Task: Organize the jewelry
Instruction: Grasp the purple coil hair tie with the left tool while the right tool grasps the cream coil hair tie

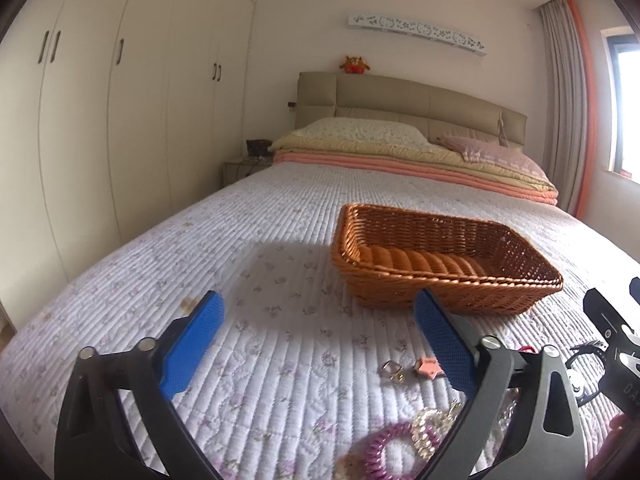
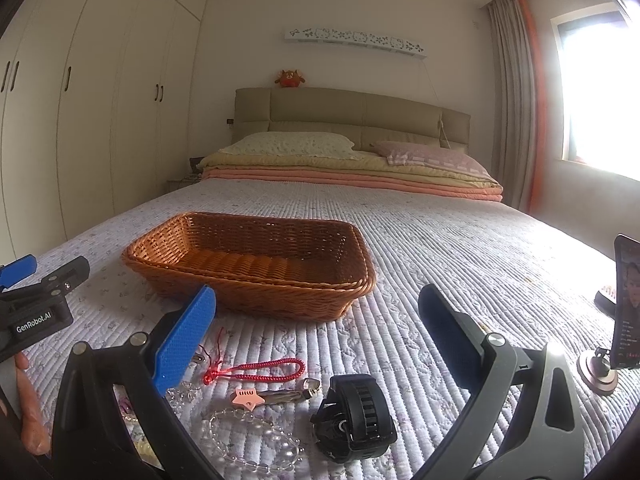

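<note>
Both grippers are hovering wide and empty over the bed. The watch [image 2: 354, 416] is lying just ahead between the right gripper [image 2: 316, 308] jaws, nearer than the left gripper [image 1: 318, 312]; basket [image 2: 352, 280] sitting beyond.

- A bedroom in a home is shown.
- A wide bed [image 2: 400, 240] is covered by a quilted floral bedspread, with a padded headboard [image 2: 352, 116] at its far end.
- Pillows [image 2: 296, 144] and folded blankets [image 2: 360, 178] are stacked at the head.
- A plush toy [image 2: 289, 78] is set on top of the headboard.
- Tall built-in wardrobes [image 1: 120, 120] are fitted along the left wall.
- A curtained window [image 2: 592, 100] is seen at the right.
</note>
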Available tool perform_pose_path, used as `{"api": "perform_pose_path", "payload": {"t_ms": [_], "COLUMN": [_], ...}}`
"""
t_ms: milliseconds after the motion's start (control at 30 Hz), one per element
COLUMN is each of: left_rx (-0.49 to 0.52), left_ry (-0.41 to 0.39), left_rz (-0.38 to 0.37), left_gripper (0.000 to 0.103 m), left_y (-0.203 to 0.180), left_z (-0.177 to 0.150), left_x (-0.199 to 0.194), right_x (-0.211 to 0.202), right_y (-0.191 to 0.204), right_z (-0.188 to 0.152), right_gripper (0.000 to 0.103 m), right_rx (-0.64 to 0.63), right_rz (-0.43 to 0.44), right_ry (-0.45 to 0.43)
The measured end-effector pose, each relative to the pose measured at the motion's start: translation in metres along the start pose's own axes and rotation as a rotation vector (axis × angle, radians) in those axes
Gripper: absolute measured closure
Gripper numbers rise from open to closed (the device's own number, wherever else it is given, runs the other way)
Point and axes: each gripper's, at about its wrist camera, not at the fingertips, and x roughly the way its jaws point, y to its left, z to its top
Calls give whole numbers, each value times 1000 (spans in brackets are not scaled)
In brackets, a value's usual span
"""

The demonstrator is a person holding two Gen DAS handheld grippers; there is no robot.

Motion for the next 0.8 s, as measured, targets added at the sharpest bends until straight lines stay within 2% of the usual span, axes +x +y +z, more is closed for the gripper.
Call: {"api": "perform_pose_path", "payload": {"t_ms": [67, 100, 167, 333, 400, 533, 633, 700, 800], "left_rx": [-14, -24, -28, 9, 26, 27, 21, 22, 4], "left_ry": [25, 47, 97, 186, 218, 282, 336, 364, 400], "left_rz": [-19, -31, -59, -112, -139, -165, -195, -209, -249], "left_gripper": [18, 19, 21, 30, 37, 45, 48, 49, 53], "left_y": [7, 11, 17, 14, 10, 6, 7, 7, 9], "left_z": [-3, -6, -13, -23, -29, -39, -46, -49, -51], "left_x": [-3, -6, -9, -17, -20, -23, -21, -19, -15], "right_x": [0, 1, 2, -18, -30, -47, -52, -53, -46], "right_y": [1, 2, 3, 2, 5, 11, 19, 27, 36], "right_z": [-1, -2, -4, -14, -21, -33, -41, -47, -54], "right_gripper": [14, 17, 29, 44, 50, 63, 70, 71, 79], "right_rx": [-11, -21, -23, -11, -3, 17, 12, -15, -36], "right_rz": [21, 29, 66, 156, 188, 261, 306, 309, 316], "right_ry": [28, 70, 128, 193, 208, 296, 368, 388, 438]}}
